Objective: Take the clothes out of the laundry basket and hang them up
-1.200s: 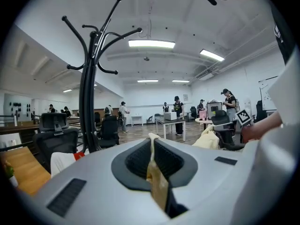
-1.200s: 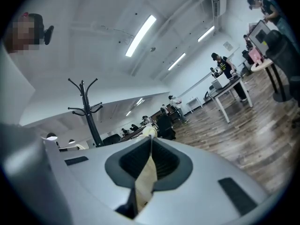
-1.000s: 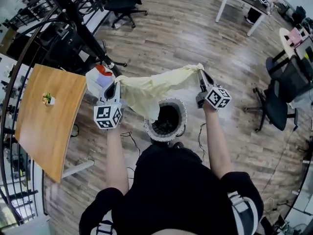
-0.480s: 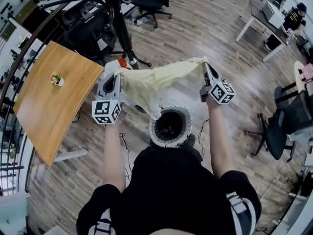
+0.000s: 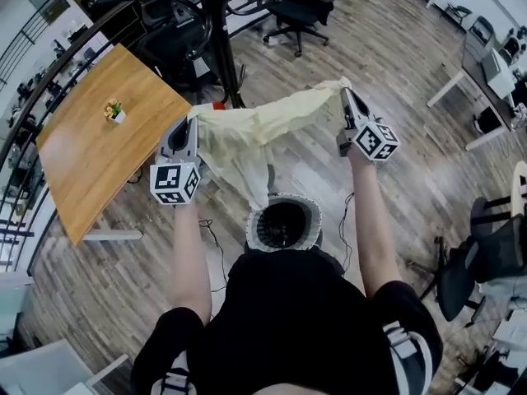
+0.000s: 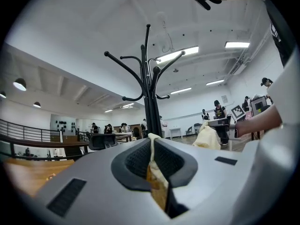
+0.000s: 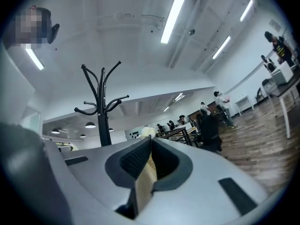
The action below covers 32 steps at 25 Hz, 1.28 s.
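while the pale yellow garment (image 5: pixel 255 134) hangs stretched out above the laundry basket (image 5: pixel 257 239), the left gripper (image 5: pixel 193 118) and right gripper (image 5: pixel 344 94) each have jaws clamped on a top corner of it, black coat rack (image 5: pixel 217 39) just behind it.

Pale yellow garment (image 5: pixel 263 126), black stand (image 5: pixel 219 48)

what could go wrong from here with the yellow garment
The left gripper and right gripper each pinch only a thin edge of the yellow garment; stretched between them, it might slip free. The coat rack stands close ahead, so the cloth could snag on a hook, or a gripper might knock it.
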{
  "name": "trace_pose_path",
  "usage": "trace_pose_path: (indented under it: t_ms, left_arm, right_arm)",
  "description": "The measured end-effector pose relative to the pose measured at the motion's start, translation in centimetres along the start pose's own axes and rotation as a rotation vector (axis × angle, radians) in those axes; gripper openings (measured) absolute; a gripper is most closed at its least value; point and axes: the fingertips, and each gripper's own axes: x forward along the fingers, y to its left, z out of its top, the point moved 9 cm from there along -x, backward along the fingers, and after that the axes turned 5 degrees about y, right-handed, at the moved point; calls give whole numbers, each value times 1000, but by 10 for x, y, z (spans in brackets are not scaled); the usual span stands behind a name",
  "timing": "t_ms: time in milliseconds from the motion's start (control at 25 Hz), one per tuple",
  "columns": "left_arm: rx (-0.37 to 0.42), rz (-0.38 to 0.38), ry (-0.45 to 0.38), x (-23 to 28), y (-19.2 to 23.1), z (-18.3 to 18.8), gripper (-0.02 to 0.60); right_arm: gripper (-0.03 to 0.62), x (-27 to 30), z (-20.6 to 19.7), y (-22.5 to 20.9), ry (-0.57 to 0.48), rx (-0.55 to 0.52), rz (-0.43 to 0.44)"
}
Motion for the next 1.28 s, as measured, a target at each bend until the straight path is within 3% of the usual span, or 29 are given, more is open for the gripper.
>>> trace_pose_path:
  t_ms: [240,360,520,680,1000,1280]
  left_arm:
    - [44,118,-35,5,-2,34,32]
    - [48,160,-44,8,1,44,32]
    - [-3,196,27,22,16,15,32]
    - [-5,224,114,31,21,-15,32]
    - [41,247,219,40,16,-52,32]
    - [40,229,329,30,-7,-95,34]
  right_arm:
    - [21,60,44,-9,-22,-27,133]
    - [23,78,50,-8,-34,18,171]
    - [22,100,16,-12,35,95,164]
    - [23,109,-29,-19,139,116,134]
    - [23,107,-80,-26,302,23,70]
    - [26,97,-140,-29,470,-11,85]
